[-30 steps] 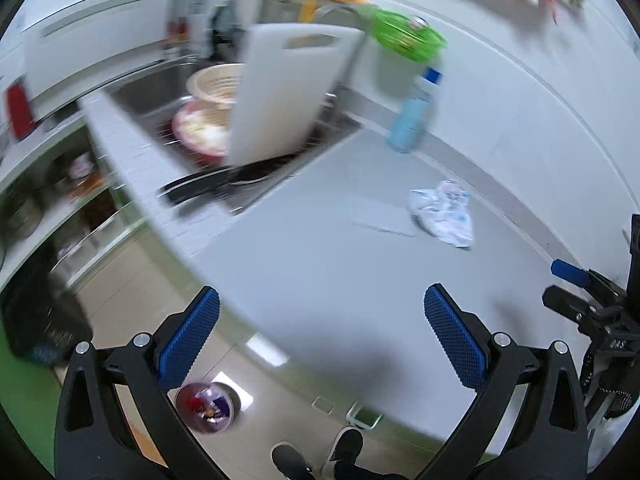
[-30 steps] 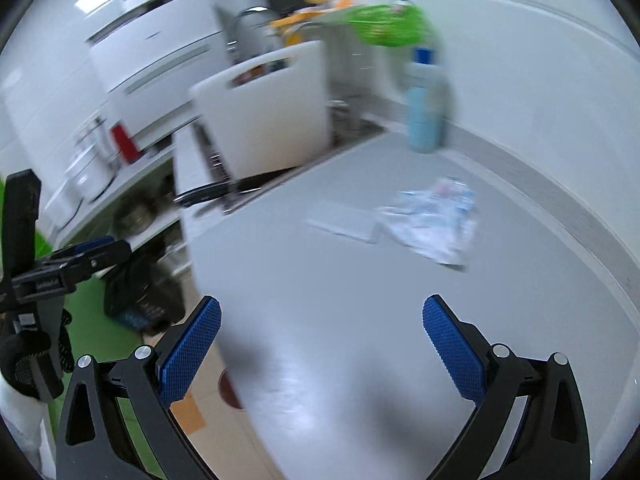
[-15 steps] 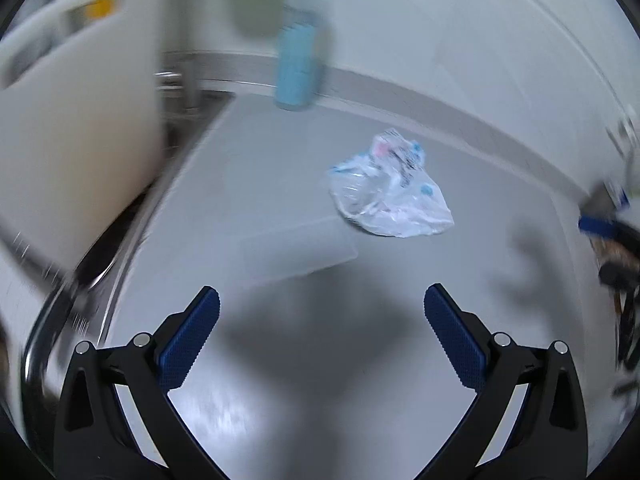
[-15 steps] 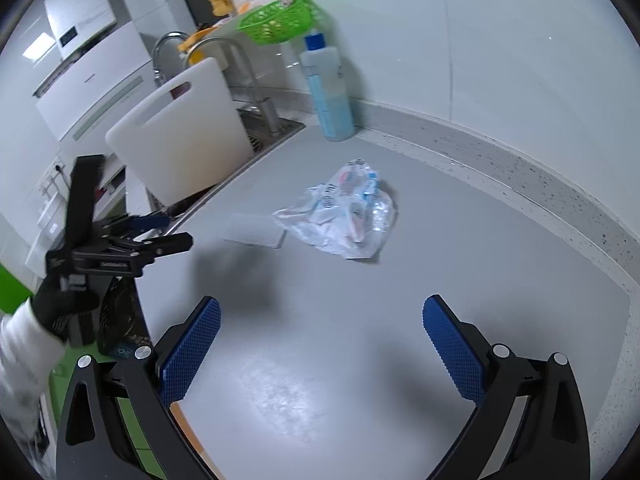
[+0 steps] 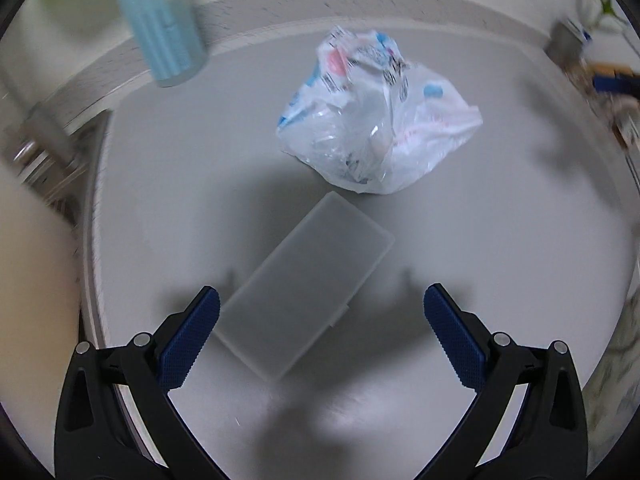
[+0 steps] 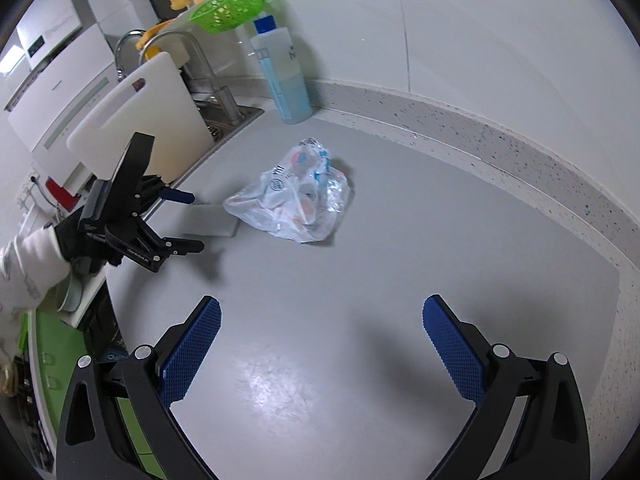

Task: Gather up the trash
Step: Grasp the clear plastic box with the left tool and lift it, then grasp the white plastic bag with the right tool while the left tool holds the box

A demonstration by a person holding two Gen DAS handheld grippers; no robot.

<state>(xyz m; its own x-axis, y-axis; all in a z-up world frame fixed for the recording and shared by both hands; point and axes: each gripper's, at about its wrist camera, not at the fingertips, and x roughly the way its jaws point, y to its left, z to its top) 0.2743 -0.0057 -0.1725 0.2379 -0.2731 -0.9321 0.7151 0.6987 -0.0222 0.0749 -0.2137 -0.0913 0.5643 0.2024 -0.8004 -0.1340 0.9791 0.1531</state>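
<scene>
Left wrist view: left gripper [image 5: 320, 330] gapes wide; crumpled plastic bag [image 5: 376, 120], upper centre, looks light, slippery; pinch its bunched top.

Motion-blurred blue bottle [image 5: 168, 28] and far-right clutter [image 5: 600, 76]; sink [image 6: 218, 120] mostly behind cutting board [image 6: 136, 120].

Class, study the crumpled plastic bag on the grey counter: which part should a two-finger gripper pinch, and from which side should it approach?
Pinch the raised, bunched peak of the plastic bag from above. The folds gather there into a ridge that open fingers could probably close on, while its lower edges spread thin against the counter. Coming from above also avoids the flat translucent lid at its near edge.
</scene>
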